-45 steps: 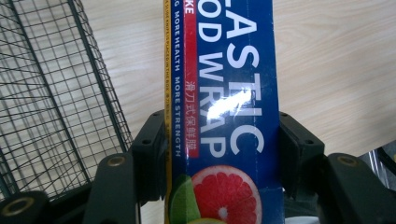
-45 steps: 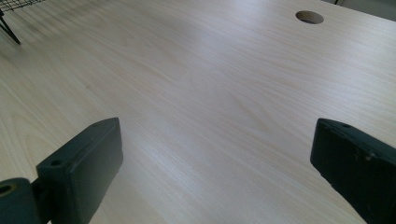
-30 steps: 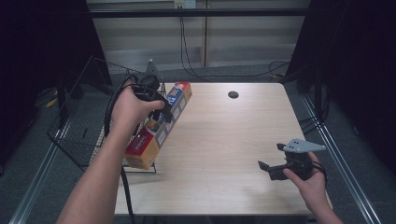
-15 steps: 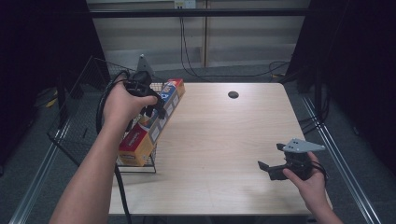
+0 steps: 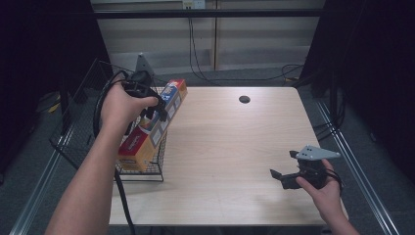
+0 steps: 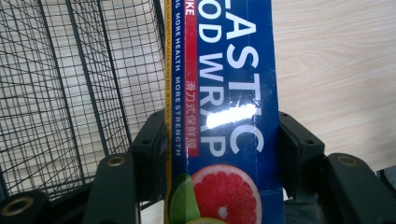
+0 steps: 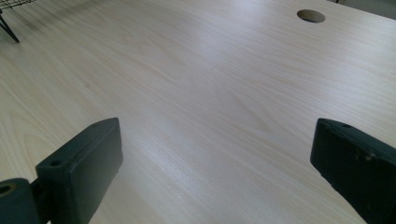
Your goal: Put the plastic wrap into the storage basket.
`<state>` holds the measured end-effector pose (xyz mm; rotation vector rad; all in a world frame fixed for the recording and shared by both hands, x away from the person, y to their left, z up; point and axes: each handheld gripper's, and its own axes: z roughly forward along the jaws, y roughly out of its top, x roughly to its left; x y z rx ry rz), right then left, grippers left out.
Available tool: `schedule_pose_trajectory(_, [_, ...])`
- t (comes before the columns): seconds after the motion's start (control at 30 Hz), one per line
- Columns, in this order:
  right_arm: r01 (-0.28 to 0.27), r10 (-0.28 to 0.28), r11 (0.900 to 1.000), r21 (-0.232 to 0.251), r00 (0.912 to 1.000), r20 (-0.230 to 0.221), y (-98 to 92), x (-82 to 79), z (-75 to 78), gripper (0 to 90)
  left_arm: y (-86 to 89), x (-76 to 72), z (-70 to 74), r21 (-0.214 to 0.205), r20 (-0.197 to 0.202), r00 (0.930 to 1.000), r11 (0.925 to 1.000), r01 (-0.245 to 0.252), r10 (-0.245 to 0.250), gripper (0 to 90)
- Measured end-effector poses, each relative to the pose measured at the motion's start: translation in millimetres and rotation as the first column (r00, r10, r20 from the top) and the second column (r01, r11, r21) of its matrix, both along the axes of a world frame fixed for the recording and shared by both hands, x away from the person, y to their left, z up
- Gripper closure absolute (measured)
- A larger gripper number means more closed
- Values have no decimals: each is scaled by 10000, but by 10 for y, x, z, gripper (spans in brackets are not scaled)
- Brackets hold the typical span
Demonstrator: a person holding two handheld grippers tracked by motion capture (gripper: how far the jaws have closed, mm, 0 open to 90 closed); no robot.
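Left gripper: clamped on the food wrap box, left of frame; box slants over the wire basket
Table: centre, bare wood
Right gripper: lower right; jaws spread, nothing between

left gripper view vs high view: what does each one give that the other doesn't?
Left gripper view alone: the print on the long blue plastic-wrap box, white letters and a cut grapefruit picture, with black pads pressing on both its sides.

High view alone: the box's full length, tilted over the black wire basket; the right gripper, jaws open and empty, low over the light wooden table; the round cable hole.

Both: the left gripper shut on the box, the basket mesh and the table.
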<state>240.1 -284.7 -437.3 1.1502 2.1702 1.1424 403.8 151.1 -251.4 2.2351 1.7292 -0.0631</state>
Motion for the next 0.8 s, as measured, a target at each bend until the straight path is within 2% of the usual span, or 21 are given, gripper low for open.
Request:
schedule_pose_trajectory(0.37, [-72, 72, 10000, -13, 9999, -71, 12, 1, -5, 22, 86, 26, 35, -9, 98, 9989, 9989, -463, 463, 442])
schedule_pose_trajectory(0.8, [-44, 44, 10000, -58, 10000, -10, 10, -2, 0, 22, 192, 40, 106, 106, 247, 9972, 9974, -713, 710, 442])
